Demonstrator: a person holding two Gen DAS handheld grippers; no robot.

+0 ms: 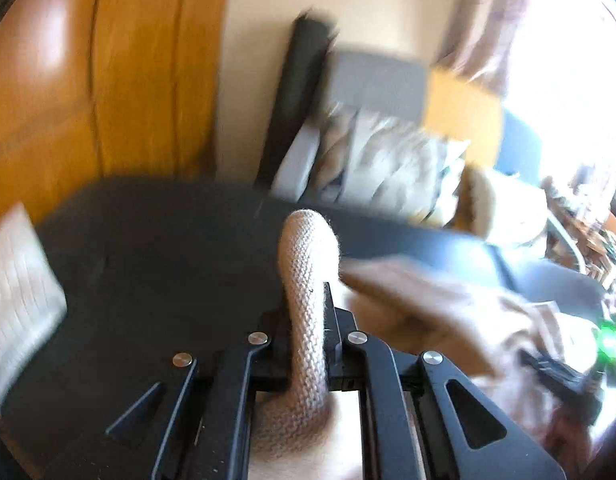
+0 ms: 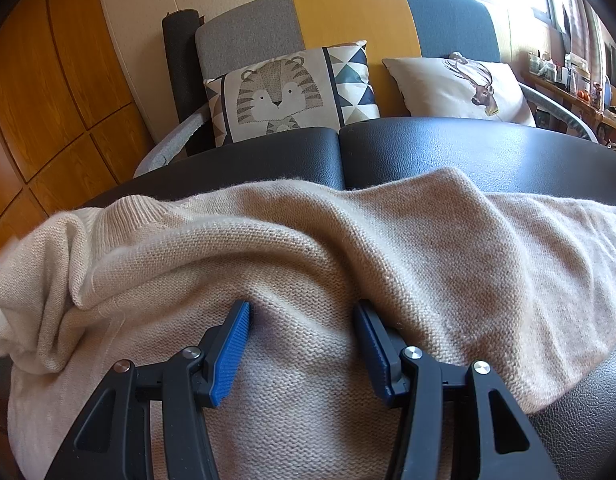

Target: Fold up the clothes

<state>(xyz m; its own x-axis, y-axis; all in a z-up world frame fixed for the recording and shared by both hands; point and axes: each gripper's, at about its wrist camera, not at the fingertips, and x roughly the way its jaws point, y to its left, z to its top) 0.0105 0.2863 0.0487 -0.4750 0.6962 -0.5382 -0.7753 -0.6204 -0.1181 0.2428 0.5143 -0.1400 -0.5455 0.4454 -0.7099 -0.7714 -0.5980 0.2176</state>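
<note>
A beige knit sweater (image 2: 308,248) lies rumpled on a black leather surface (image 2: 467,148). My right gripper (image 2: 304,312) is open, its blue pads (image 2: 232,352) resting on the sweater with knit between them. My left gripper (image 1: 308,320) is shut on a fold of the beige sweater (image 1: 308,264), which stands up in a loop between the fingers above the black surface (image 1: 168,248). The rest of the sweater (image 1: 447,312) trails to the right, blurred. The right gripper's body with a green light (image 1: 607,344) shows at the far right of the left wrist view.
A sofa in grey, yellow and blue (image 2: 347,12) stands behind the surface with a tiger cushion (image 2: 284,92) and a deer cushion (image 2: 459,84). A dark roll (image 2: 180,60) leans at its left. Wooden cabinets (image 2: 48,92) are on the left. A pale knit item (image 1: 16,292) lies at left.
</note>
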